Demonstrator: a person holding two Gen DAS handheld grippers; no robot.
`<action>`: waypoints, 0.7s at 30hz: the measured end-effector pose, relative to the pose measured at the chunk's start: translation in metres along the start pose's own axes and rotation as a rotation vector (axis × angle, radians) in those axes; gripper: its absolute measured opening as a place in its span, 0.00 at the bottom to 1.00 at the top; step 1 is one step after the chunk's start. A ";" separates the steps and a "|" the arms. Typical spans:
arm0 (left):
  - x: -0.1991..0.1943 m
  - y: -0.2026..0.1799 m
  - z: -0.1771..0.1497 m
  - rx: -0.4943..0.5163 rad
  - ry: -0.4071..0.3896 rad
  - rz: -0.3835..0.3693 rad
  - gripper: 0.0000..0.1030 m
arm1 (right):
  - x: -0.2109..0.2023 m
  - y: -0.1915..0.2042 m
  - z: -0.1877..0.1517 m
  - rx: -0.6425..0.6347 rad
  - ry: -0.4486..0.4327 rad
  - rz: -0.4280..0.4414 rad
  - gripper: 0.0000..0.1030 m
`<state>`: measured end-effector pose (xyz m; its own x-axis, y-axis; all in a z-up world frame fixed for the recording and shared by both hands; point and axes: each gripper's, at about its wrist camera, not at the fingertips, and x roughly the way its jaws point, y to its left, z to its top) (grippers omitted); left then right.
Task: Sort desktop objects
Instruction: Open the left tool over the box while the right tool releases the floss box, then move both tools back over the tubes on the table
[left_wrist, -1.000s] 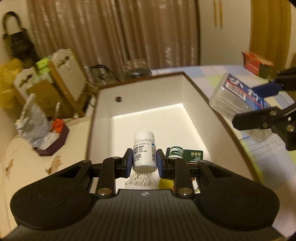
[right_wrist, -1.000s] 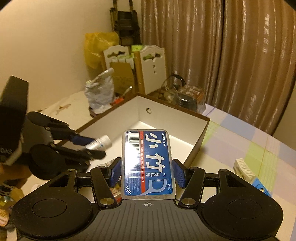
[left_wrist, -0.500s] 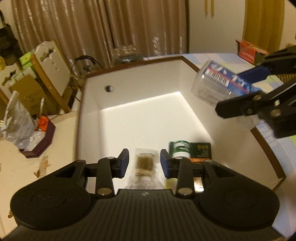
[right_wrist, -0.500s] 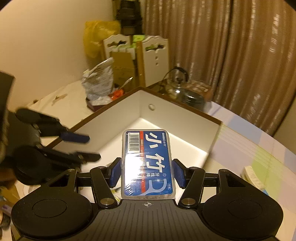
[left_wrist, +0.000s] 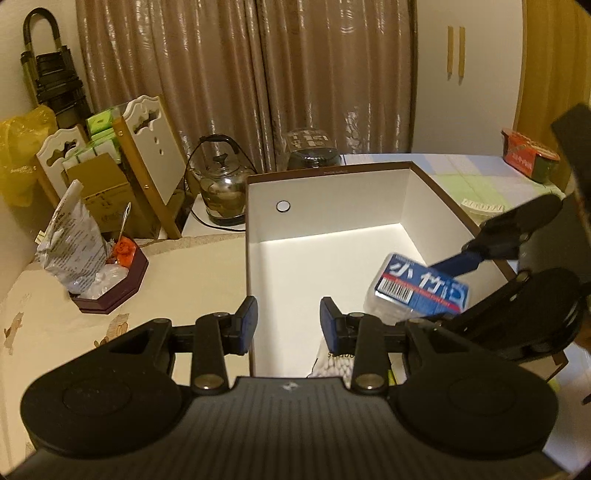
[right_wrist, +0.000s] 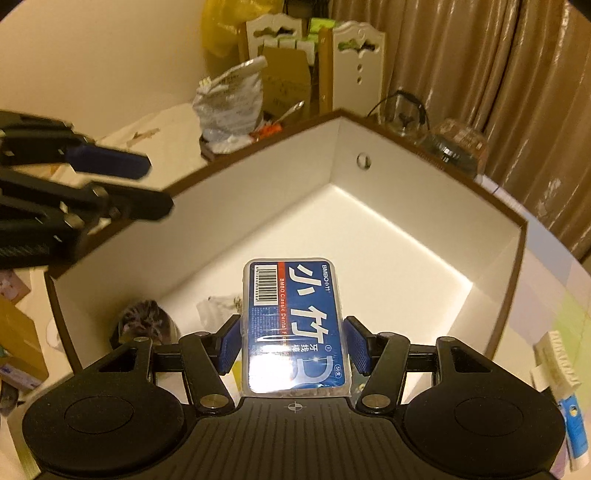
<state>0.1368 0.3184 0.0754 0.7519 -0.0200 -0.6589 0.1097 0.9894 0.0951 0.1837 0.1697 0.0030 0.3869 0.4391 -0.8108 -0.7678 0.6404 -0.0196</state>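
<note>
A white box with a brown rim (left_wrist: 332, 171) (right_wrist: 406, 136) holds the sorted things. My left gripper (left_wrist: 288, 325) is open and empty above the box's near left rim. My right gripper (right_wrist: 293, 345) is shut on a clear dental floss pick box with a blue label (right_wrist: 295, 325) and holds it down inside the white box; the floss box (left_wrist: 421, 291) also shows in the left wrist view. A clear bag (right_wrist: 218, 306) and a dark round item (right_wrist: 144, 317) lie on the box floor. A bag of cotton swabs (left_wrist: 334, 363) lies under my left gripper.
A maroon tray with a crumpled bag (left_wrist: 107, 280) sits left of the box. A glass kettle (left_wrist: 221, 188) and a jar (left_wrist: 314, 151) stand behind it. A red packet (left_wrist: 528, 155) and a white item (left_wrist: 484, 205) lie on the checked cloth at right.
My left gripper let go of the white pill bottle, opened and pulled back to the box's near left rim. My right gripper carried the floss box over the rim and down into the box.
</note>
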 end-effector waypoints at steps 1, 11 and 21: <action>-0.001 0.001 -0.001 -0.005 -0.001 0.000 0.31 | 0.004 0.001 0.000 -0.003 0.012 0.004 0.56; -0.011 0.007 -0.005 -0.031 0.001 0.010 0.31 | -0.010 -0.008 -0.001 0.034 -0.049 -0.007 0.56; -0.014 -0.004 -0.004 -0.015 -0.013 -0.026 0.31 | -0.089 -0.036 -0.027 0.212 -0.226 -0.120 0.56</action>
<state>0.1229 0.3149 0.0816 0.7575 -0.0471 -0.6511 0.1194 0.9906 0.0673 0.1636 0.0906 0.0598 0.5900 0.4657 -0.6595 -0.5956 0.8025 0.0339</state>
